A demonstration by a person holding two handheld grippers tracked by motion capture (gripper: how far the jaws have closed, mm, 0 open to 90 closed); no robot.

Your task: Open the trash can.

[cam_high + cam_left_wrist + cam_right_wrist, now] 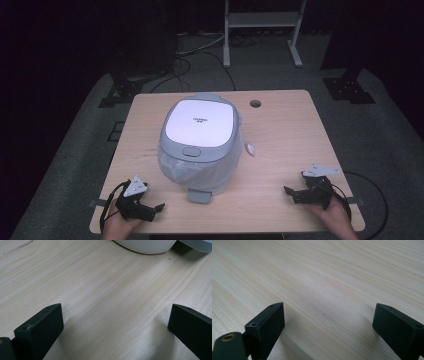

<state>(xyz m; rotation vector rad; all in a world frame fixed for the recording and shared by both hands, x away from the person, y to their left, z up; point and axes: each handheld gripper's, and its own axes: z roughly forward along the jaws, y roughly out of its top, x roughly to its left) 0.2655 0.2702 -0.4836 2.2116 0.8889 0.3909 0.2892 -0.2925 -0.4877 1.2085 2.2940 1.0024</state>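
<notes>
A white and grey rice cooker (200, 140) stands in the middle of the wooden table (290, 135), lid down, with clear plastic film around its lower body. My left gripper (152, 209) rests near the front left corner, pointing right, jaws open over bare wood (112, 315). The cooker's white base (147, 246) shows at the top of the left gripper view. My right gripper (291, 194) lies near the front right edge, pointing left, jaws open with only tabletop (324, 312) between them.
A small clear plastic piece (250, 148) lies right of the cooker. A round cable hole (255, 104) sits at the table's far side. A white frame (262, 30) and dark stands are on the floor behind the table.
</notes>
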